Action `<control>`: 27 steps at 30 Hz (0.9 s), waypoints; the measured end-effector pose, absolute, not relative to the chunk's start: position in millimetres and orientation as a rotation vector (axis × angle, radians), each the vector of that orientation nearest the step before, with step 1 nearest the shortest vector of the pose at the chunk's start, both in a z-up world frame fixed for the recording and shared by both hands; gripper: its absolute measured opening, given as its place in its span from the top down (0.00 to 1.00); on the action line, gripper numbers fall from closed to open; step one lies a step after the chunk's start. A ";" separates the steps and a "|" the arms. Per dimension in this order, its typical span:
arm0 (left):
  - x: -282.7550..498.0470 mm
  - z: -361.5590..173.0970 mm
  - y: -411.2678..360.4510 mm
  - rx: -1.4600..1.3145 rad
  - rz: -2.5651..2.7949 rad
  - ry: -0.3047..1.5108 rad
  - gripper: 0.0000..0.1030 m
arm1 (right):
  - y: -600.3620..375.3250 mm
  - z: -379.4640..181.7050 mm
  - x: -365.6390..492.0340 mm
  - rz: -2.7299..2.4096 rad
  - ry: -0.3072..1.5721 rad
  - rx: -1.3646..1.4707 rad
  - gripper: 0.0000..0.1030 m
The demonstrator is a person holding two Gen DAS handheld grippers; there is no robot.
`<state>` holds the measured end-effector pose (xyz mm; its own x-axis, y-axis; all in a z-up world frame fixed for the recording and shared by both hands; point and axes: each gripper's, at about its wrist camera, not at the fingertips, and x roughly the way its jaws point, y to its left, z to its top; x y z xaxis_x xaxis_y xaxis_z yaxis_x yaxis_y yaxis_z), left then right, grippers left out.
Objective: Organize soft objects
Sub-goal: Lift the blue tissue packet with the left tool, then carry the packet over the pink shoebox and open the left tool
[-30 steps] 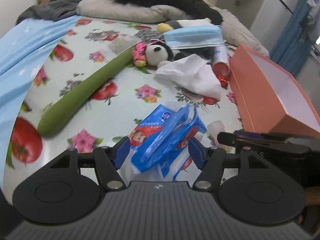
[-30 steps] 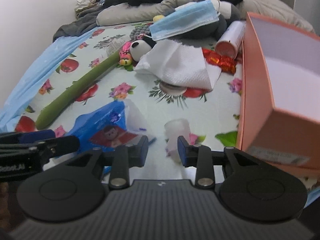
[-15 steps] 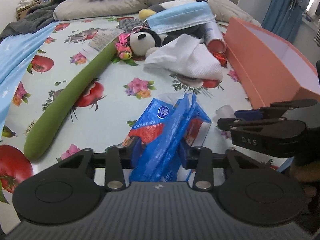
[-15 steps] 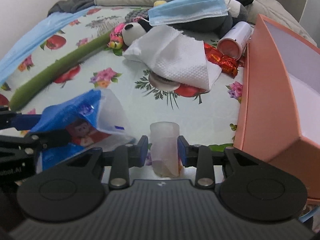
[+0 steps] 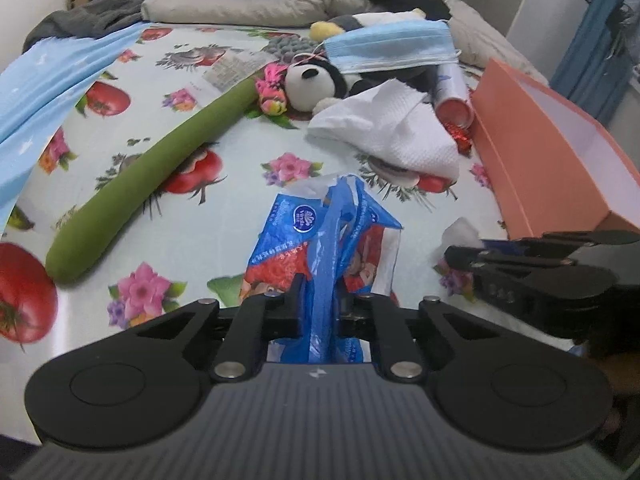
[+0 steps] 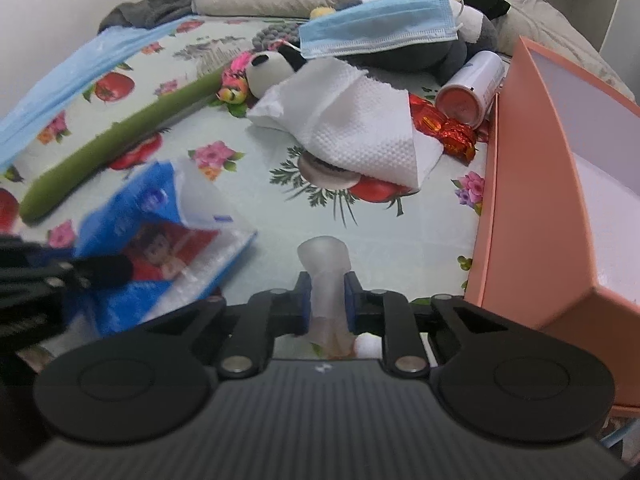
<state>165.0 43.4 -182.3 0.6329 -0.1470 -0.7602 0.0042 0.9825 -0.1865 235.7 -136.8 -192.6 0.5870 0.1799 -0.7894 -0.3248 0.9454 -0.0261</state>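
My left gripper (image 5: 320, 300) is shut on a blue and red plastic tissue pack (image 5: 324, 236), squeezed between the jaws above the bedsheet; the pack also shows in the right wrist view (image 6: 160, 240). My right gripper (image 6: 326, 296) is shut on a soft translucent white squishy tube (image 6: 326, 268), pinched in at its middle. The right gripper shows from the side in the left wrist view (image 5: 532, 264), to the right of the pack.
An open orange box (image 5: 548, 152) (image 6: 536, 200) stands on the right. On the floral bedsheet (image 5: 224, 208) lie a long green plush (image 5: 160, 164), a panda toy (image 5: 308, 80), a white paper towel (image 6: 352, 128), a blue face mask (image 6: 380, 28), a can (image 6: 472, 88) and red candies (image 6: 444, 132).
Both grippers have closed: the left one on the tissue pack, the right one on the squishy tube, which now bulges above the jaws. Both views have shifted slightly.
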 end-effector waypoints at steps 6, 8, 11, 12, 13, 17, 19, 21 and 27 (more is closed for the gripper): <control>157.3 -183.5 42.0 -0.201 -0.035 0.893 0.87 | -142.6 -175.1 221.1 0.324 0.884 -0.117 0.81; 154.0 -180.0 43.3 -0.222 -0.025 0.885 0.87 | -145.5 -169.4 214.8 0.333 0.884 -0.096 0.81; 147.6 -171.6 44.4 -0.243 -0.010 0.869 0.87 | -151.1 -159.8 205.4 0.353 0.868 -0.055 0.81; 144.8 -168.2 45.2 -0.252 -0.003 0.862 0.87 | -153.4 -156.0 202.3 0.357 0.861 -0.040 0.81; 142.5 -165.1 46.2 -0.263 0.003 0.856 0.87 | -155.6 -152.5 199.8 0.355 0.855 -0.029 0.80; 133.3 -150.6 48.5 -0.293 0.017 0.832 0.87 | -165.4 -137.9 191.6 0.356 0.826 0.011 0.80; 129.0 -142.2 47.0 -0.291 0.022 0.818 0.87 | -168.7 -130.0 187.7 0.356 0.808 0.018 0.80; 124.5 -133.4 45.3 -0.291 0.017 0.802 0.87 | -172.2 -121.7 184.1 0.358 0.790 0.021 0.80; 112.7 -107.3 39.8 -0.313 0.005 0.748 0.87 | -181.5 -93.5 173.3 0.360 0.726 0.034 0.80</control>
